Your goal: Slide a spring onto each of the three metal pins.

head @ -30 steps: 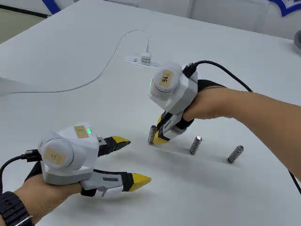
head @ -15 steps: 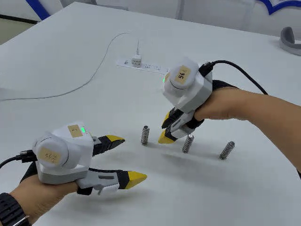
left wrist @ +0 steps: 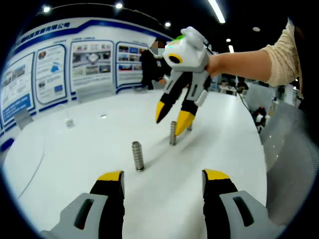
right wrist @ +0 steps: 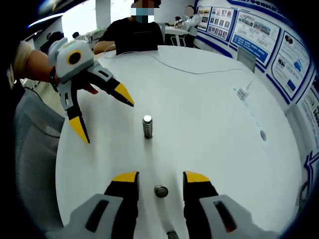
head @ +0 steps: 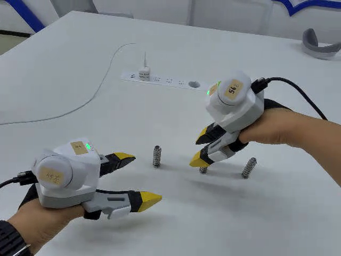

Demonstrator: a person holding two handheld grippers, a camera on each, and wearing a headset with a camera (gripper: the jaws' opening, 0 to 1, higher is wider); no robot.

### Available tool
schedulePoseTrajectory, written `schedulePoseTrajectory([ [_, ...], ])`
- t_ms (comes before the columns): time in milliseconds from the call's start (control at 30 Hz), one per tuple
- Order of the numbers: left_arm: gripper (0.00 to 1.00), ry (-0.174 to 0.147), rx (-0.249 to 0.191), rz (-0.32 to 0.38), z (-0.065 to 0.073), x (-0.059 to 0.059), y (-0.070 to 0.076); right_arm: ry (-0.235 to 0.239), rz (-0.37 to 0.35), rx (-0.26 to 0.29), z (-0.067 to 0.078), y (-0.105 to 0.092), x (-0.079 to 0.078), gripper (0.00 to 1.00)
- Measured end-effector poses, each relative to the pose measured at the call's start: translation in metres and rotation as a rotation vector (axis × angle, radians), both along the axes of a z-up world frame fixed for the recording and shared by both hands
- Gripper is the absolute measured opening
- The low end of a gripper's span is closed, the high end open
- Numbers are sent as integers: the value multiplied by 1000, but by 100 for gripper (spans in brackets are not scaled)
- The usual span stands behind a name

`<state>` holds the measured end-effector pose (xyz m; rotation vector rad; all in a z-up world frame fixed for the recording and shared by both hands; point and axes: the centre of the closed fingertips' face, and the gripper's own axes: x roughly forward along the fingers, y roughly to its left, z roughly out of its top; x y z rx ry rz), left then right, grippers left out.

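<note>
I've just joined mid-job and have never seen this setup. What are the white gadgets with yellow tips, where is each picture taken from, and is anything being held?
There is no robot arm here: a person holds a two-jaw tool in each hand. The head view comes from a headset camera looking down at the white table. Each gripper view comes from a camera on one tool, looking along its yellow-tipped jaws.

The left gripper is open, nearest the person. The right gripper is open too. In its own view the middle spring sits between its jaws, seen end-on and not gripped.

Three springs stand in a row: the left spring, the middle one and the right spring. A power strip lies farther back. Neither tool holds anything.
</note>
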<state>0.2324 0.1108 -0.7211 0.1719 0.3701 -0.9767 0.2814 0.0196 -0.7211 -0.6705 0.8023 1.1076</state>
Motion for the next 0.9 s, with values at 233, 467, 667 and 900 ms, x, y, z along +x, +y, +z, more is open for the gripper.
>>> schedulePoseTrajectory([
  [233,65,-1,2,-5,1,2,-2,-24,-65,44,3,-22,2,41],
  [467,65,-3,0,-11,2,4,-5,-61,-133,106,10,-39,5,48],
  [667,66,-1,-2,-9,2,5,-4,-87,-183,136,11,-57,-1,55],
  [900,66,2,-2,-8,1,5,-4,-105,-261,174,8,-82,-10,59],
])
